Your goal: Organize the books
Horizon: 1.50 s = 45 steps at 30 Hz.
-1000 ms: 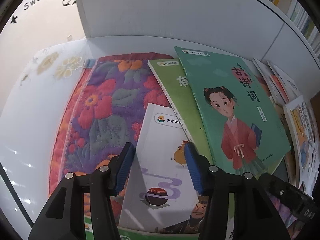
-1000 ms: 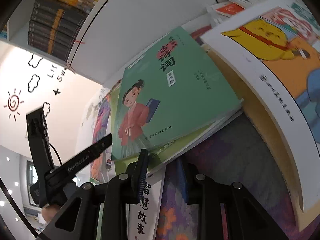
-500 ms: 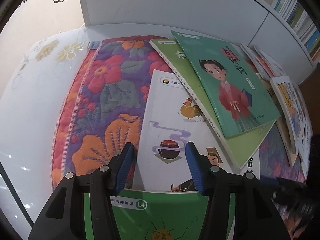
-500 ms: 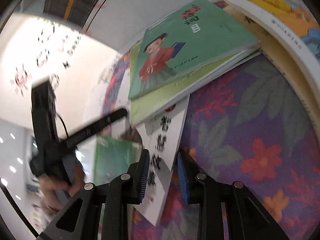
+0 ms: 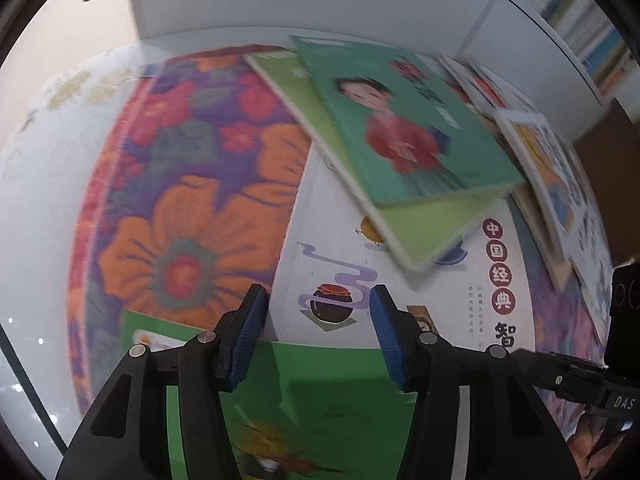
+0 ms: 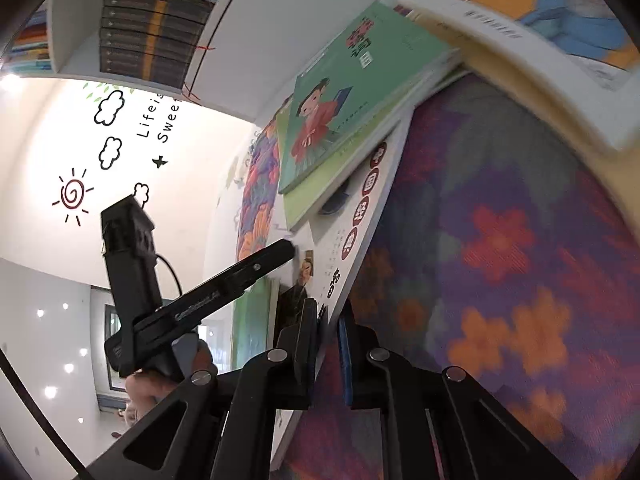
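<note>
— White shelving at the back, a flowered cloth (image 5: 192, 208) spread over the surface, and books slumped across it. Why so untidy?

— They look like they're mid-sort. The teal book (image 5: 404, 120) with the red-robed figure lies on a light green one (image 5: 432, 224), and both overlap the far part of the white storybook (image 5: 400, 304). A bright green book (image 5: 320, 400) covers its near edge.

— And the right gripper (image 6: 330, 334)?

— Its jaws have just been closing, and they now pinch the white storybook's (image 6: 360, 232) edge where it juts out past the pile. I'd guess that free edge is the only place to get hold of it.

— To drag it out from underneath?

— Probably. With two books weighing on it, they may slide along.

— The left gripper (image 5: 316, 334)?

— Pointing steeply down over the near end of that same storybook, jaws partly open, gripping nothing. It's placed to steady something, I'd say, but which book I cannot tell.
</note>
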Each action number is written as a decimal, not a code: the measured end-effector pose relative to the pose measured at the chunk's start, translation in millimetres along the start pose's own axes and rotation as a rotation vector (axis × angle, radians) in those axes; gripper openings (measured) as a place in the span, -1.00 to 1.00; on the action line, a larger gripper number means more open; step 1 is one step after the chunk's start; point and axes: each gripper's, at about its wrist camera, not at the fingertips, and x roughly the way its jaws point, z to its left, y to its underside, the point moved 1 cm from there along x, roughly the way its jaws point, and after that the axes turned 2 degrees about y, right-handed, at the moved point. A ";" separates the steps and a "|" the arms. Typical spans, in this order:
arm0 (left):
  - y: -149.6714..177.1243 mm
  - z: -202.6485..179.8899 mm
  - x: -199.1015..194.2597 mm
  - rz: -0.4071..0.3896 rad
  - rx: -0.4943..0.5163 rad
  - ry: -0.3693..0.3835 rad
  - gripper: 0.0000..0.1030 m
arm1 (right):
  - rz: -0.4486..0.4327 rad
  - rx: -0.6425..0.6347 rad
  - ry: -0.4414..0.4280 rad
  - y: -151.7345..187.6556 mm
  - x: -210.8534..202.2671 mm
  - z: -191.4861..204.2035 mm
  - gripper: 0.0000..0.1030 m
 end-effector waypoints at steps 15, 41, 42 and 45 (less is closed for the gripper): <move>11.8 -105.0 18.5 0.024 0.171 0.047 -0.03 | -0.139 0.012 0.112 1.2 -95.6 -42.4 -0.87; 31.9 -118.8 -0.8 0.018 -0.030 0.242 -0.04 | -0.194 -0.083 0.204 15.0 -135.5 -40.5 -0.86; 32.9 -120.9 -6.1 0.007 -0.027 0.249 -0.04 | -0.195 -0.080 0.203 18.0 -138.6 -41.1 -0.86; 34.2 -125.5 -18.3 -0.014 -0.020 0.252 -0.04 | -0.202 -0.068 0.191 24.7 -146.7 -40.2 -0.86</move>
